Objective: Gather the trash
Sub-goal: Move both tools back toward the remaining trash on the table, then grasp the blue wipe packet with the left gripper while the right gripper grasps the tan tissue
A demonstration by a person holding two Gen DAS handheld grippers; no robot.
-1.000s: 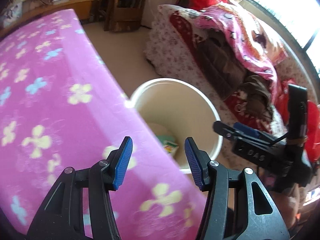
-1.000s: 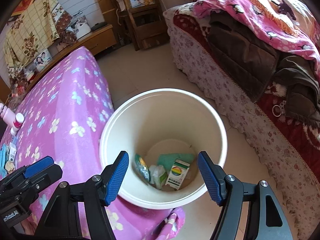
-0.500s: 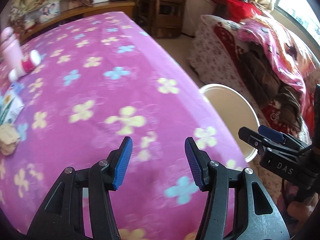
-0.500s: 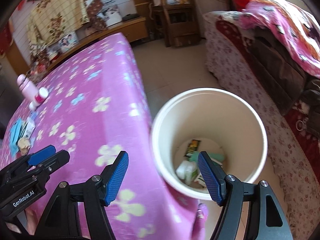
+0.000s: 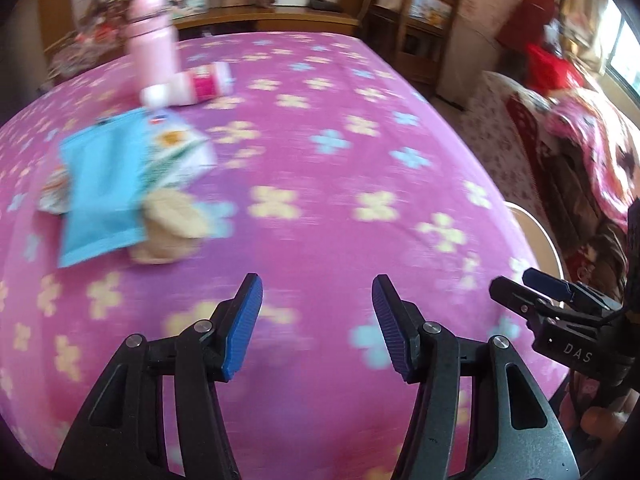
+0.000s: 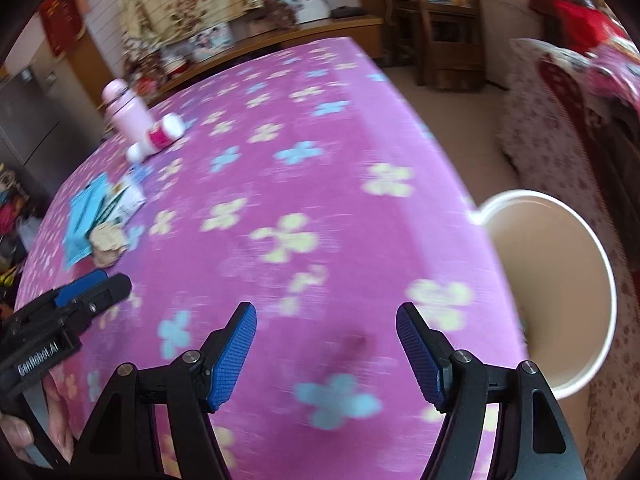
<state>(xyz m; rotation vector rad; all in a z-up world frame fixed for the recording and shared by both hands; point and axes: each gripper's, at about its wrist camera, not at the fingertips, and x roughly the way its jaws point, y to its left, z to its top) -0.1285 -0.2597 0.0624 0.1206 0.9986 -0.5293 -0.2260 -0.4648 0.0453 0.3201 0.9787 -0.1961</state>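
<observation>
While both tools hang empty above the table, the step in hand looks to be the reach for the next piece of litter.

Left wrist view: the left gripper point(image 5: 317, 320) stands with its blue pads spread, holding nothing, at the lower centre. The remaining trash lies in the left of the frame: a flat light-blue plastic packet point(image 5: 102, 190), a white printed wrapper point(image 5: 176, 152) partly under it, and a crumpled beige paper wad point(image 5: 170, 224) touching its lower edge. A fair approach is to come down over the wad, the nearest piece, and close across its bulk. A pink bottle point(image 5: 150, 44) stands in the upper left, a pink-and-white bottle point(image 5: 192, 86) lying beside it.

Right wrist view: the right gripper point(image 6: 326, 352) is likewise spread and empty. The round cream plastic bin point(image 6: 602, 276) stands on the floor at the right edge, against the pink flowered tablecloth point(image 6: 320, 152). Wooden shelves and a cloth-covered bed fill the upper right.
</observation>
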